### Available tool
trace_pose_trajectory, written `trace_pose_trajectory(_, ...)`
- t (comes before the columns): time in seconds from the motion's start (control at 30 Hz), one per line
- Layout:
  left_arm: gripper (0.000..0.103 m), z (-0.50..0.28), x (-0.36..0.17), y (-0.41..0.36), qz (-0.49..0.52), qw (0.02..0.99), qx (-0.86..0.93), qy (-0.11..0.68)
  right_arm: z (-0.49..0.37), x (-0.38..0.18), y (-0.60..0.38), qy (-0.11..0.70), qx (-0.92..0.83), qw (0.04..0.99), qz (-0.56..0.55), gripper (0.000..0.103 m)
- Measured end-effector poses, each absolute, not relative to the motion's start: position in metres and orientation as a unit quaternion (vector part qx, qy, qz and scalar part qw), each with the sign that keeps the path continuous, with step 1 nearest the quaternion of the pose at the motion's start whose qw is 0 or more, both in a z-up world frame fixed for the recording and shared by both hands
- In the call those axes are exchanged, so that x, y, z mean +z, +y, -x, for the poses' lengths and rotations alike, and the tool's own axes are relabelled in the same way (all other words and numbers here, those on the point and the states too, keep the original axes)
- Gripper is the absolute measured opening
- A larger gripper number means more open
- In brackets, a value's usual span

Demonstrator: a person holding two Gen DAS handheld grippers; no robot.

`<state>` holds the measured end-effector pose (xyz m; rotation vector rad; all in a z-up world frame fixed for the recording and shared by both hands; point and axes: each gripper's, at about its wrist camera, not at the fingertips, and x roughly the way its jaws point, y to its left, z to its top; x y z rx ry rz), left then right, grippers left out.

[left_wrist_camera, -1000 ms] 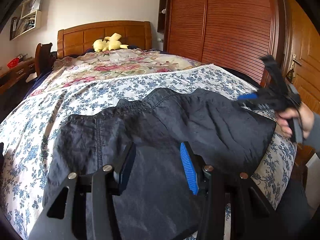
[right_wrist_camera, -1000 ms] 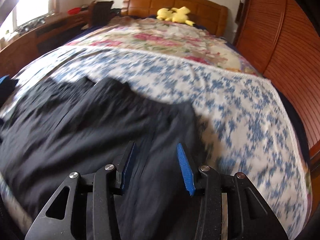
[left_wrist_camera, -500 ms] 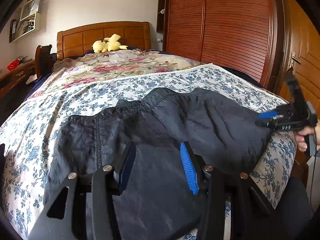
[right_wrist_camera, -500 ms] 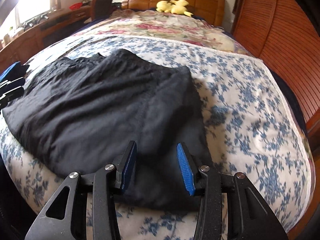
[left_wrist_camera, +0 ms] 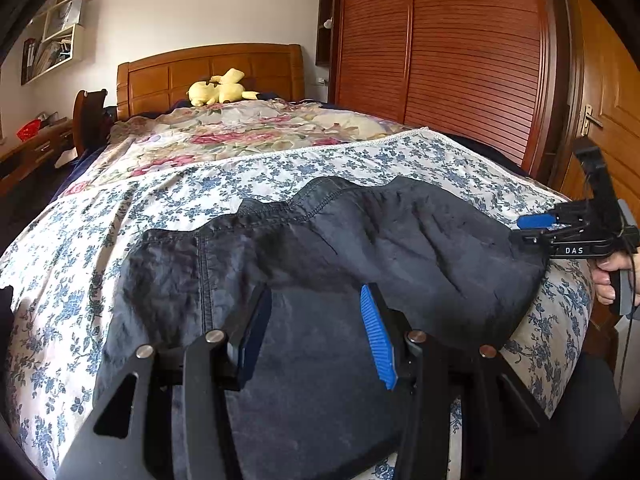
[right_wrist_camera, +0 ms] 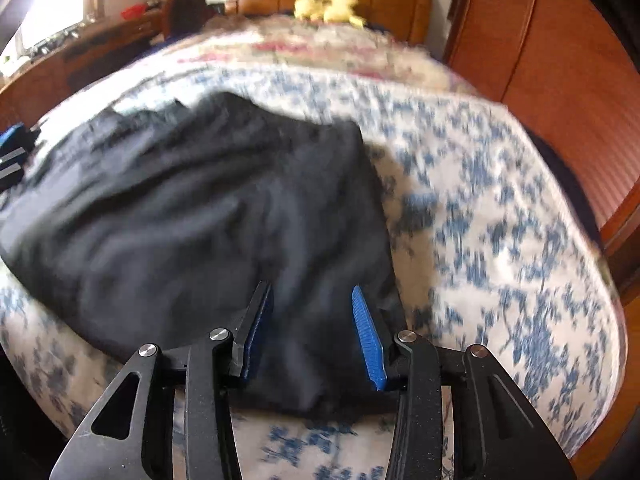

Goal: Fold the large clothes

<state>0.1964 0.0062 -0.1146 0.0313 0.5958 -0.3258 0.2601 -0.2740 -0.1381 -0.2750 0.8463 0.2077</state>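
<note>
We hold two grippers over a dark garment (left_wrist_camera: 328,248) spread across the near end of a bed, on a white sheet with blue flowers (left_wrist_camera: 100,216).

Left gripper (left_wrist_camera: 316,332): jaws apart, nothing between them. The blue pads (left_wrist_camera: 378,340) hang just above the near part of the cloth; we cannot tell whether they touch it.

Right gripper (right_wrist_camera: 316,332): jaws likewise apart, poised over the garment's near right corner. This view is smeared by motion, so contact with the cloth is unclear. From the left wrist camera we see the same tool side-on at the far right (left_wrist_camera: 532,229), its tip at the garment's right edge, with our right hand (left_wrist_camera: 612,276) wrapped on the grip (the letters "DAS" show on its body).

The garment lies mostly flat but wrinkled, a stitched hem (left_wrist_camera: 316,204) rippling along its far edge and a vertical seam near its left side. Its near edge reaches the edge of the mattress.

Beyond it: a pink floral quilt (left_wrist_camera: 240,136), a yellow plush toy (left_wrist_camera: 218,90) against the wooden headboard (left_wrist_camera: 208,68), and a slatted wooden wardrobe (left_wrist_camera: 460,60) to the right.
</note>
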Motion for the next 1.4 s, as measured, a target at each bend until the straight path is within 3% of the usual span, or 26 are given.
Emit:
trace_pose_trajectory(0.37,0.045,-0.191,-0.115,0.016,-0.015,0.947,-0.141,0.287,-0.266,-0.151,-0.178,0.397,0.212,0.885,0.121,0.043)
trace_pose_trajectory(0.47,0.051,-0.186,-0.114,0.022,-0.013,0.95,-0.13,0.283,-0.264,-0.161,-0.164,0.398,0.222,0.882,0.119,0.044)
trace_pose_trajectory(0.67,0.051,-0.169,-0.116,0.04,-0.005,0.955,-0.083,0.285,-0.27,-0.177,-0.159,0.404,0.218,0.88,0.122,0.049)
trace_pose_trajectory(1.4,0.051,-0.141,-0.176,0.106,0.033,0.92,0.069,0.384,-0.259,-0.174,-0.171,0.378,0.271,0.877,0.123,0.05)
